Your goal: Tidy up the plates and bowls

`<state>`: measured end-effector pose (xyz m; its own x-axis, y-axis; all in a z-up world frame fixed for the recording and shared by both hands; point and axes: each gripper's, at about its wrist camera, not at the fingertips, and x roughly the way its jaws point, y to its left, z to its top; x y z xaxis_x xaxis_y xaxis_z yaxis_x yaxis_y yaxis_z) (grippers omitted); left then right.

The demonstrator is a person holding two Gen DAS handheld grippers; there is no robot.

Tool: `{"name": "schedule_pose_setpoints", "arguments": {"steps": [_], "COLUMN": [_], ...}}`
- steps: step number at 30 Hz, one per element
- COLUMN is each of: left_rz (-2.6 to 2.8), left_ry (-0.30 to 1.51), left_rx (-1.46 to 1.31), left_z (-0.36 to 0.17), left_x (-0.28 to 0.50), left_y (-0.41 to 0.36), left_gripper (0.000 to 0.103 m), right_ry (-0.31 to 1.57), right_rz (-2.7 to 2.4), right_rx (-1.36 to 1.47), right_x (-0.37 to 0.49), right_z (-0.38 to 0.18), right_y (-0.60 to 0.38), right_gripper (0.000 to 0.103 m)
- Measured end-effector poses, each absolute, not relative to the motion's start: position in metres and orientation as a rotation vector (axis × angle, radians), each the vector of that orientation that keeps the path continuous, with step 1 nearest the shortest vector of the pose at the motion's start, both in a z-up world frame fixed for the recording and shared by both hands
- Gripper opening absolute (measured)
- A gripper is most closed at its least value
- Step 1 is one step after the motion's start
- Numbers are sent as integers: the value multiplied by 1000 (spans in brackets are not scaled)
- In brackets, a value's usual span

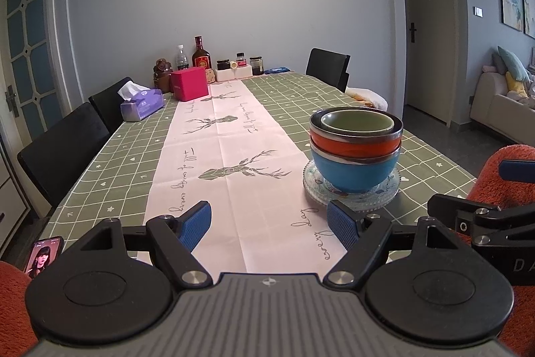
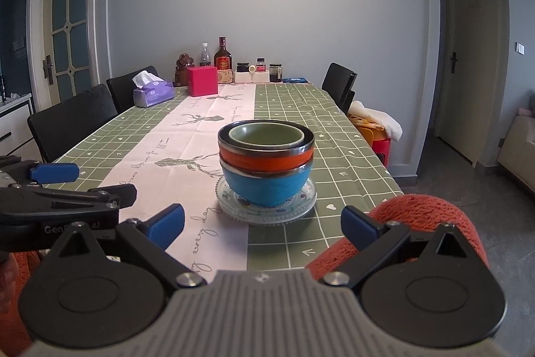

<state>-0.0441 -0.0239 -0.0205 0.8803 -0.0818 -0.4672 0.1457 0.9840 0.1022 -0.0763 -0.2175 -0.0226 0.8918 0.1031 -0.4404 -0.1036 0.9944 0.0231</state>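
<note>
A stack stands on the table: a clear glass plate (image 1: 351, 194) (image 2: 265, 209) at the bottom, a blue bowl (image 1: 354, 171) (image 2: 265, 186) on it, an orange bowl (image 1: 354, 148) (image 2: 265, 163) nested in that, and a small green bowl (image 1: 357, 120) (image 2: 265, 134) on top. My left gripper (image 1: 271, 225) is open, low over the pink runner, with the stack just ahead of its right finger. My right gripper (image 2: 262, 225) is open too, facing the stack from the near side, nothing between its fingers. Each gripper shows at the edge of the other's view.
The table (image 1: 110, 163) has a green checked cloth and a pink deer runner. At the far end stand a tissue box (image 1: 142, 104), a pink box (image 1: 189, 82), bottles and jars. Black chairs line both sides. A phone (image 1: 43, 255) lies at the near left edge. Orange sleeves flank the grippers.
</note>
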Motion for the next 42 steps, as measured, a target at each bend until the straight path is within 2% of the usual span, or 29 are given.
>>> {"name": "schedule_pose_setpoints", "arguments": {"steps": [42], "left_rz": [-90], "left_ry": [487], "left_rx": [129], "left_z": [-20], "left_x": [-43], "left_y": [-20], "left_gripper": [92], "right_ry": [468], "right_rz": [93], "right_rx": [-4], "right_x": [-73], "right_z": [-25], "right_y": [-217], "right_gripper": [98]}}
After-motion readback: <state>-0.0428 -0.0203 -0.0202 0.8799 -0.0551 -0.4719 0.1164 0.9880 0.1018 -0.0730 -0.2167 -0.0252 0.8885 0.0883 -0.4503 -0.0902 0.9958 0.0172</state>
